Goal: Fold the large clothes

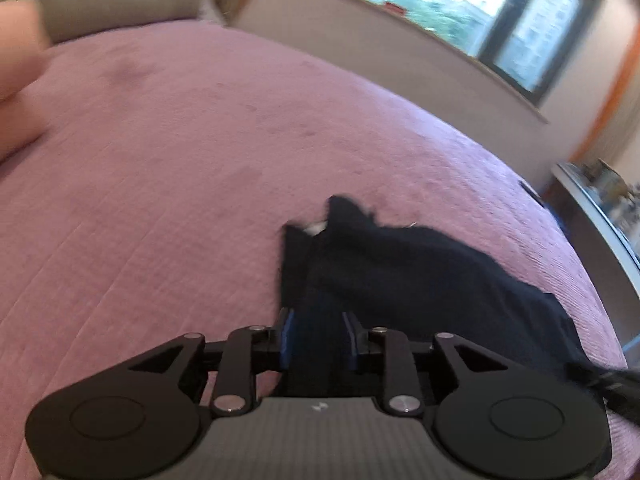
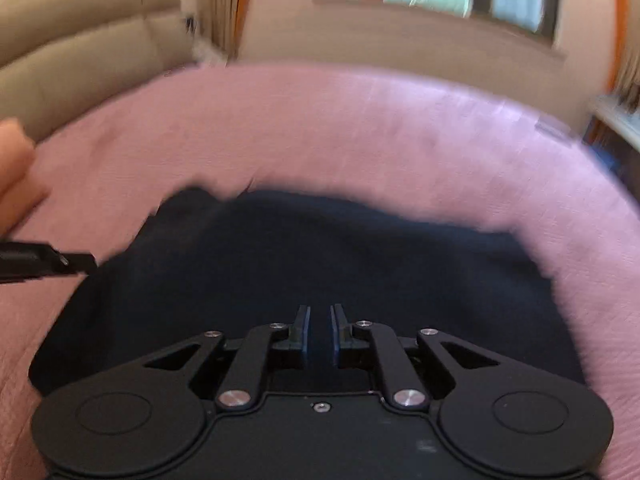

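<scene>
1. Left wrist view is showing the left gripper (image 1: 318, 334) with its blue-padded fingers (image 1: 286, 334) standing moderately apart; dark cloth is lying between them, but whether the pads are pressing it I cannot tell.
2. The dark navy garment (image 1: 420, 280) is lying bunched on the pink quilted bedspread (image 1: 180, 168), trailing off to the lower right of the frame.
3. Surroundings here: a dark-framed window (image 1: 480, 12) is sitting in the far wall, a white shelf (image 1: 600, 204) is running along the right edge, and a blurred peach-coloured cushion (image 1: 16, 76) is sitting at the left edge.
4. Right wrist view is showing the right gripper (image 2: 320, 330) with jaws nearly closed, a narrow gap remaining, dark fabric lying between and beneath them.
5. Only this view is showing the garment (image 2: 320, 256) spreading wide across the bedspread (image 2: 360, 128), plus a beige padded headboard (image 2: 88, 40) at upper left.
6. A black gripper finger (image 2: 44, 262) is entering from the left edge, its tip at the garment's border; heavy motion blur is obscuring contact.
</scene>
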Demonstrator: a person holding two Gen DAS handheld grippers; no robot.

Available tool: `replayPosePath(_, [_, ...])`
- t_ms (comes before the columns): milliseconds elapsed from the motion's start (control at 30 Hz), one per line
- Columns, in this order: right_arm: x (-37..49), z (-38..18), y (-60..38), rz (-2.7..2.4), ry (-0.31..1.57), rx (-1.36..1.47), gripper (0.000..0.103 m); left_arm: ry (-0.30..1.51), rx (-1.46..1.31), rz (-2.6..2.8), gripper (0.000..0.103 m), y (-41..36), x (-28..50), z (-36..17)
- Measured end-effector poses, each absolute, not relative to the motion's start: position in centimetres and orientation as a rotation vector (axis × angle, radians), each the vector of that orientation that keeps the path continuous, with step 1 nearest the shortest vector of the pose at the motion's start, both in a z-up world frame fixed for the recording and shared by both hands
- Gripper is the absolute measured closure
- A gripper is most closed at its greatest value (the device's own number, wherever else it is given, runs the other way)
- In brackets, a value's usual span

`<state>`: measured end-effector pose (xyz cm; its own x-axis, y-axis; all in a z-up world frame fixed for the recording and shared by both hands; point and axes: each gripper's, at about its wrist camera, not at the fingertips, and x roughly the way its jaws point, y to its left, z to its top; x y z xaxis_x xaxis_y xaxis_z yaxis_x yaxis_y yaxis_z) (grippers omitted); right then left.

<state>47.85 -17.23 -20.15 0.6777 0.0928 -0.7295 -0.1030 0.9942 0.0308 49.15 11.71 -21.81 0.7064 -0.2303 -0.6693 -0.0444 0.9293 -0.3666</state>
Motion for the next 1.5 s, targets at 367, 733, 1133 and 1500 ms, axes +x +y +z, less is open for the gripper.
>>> replayPosePath(367, [46.0,-18.7,-17.7,0.066,0.828,0.044,0.084,0.833,-0.543,0.074,0.029,16.2,39.1,-22.8])
replayPosePath(733, [44.3,-21.7,-17.3,0.024,0.920,0.060,0.084,0.819,-0.905,-0.082,0.028,15.6,37.5,-27.8])
replayPosePath(1133, [43.4,-21.6,-17.8,0.017,0.871,0.099,0.084,0.726,-0.971,-0.229,0.050,14.9,42.9,-30.3])
replayPosePath(1500, [45.2,-22.4,-17.6,0.031,0.868,0.111,0.084,0.687,-1.025,-0.219,0.094,13.2,45.2,-31.4])
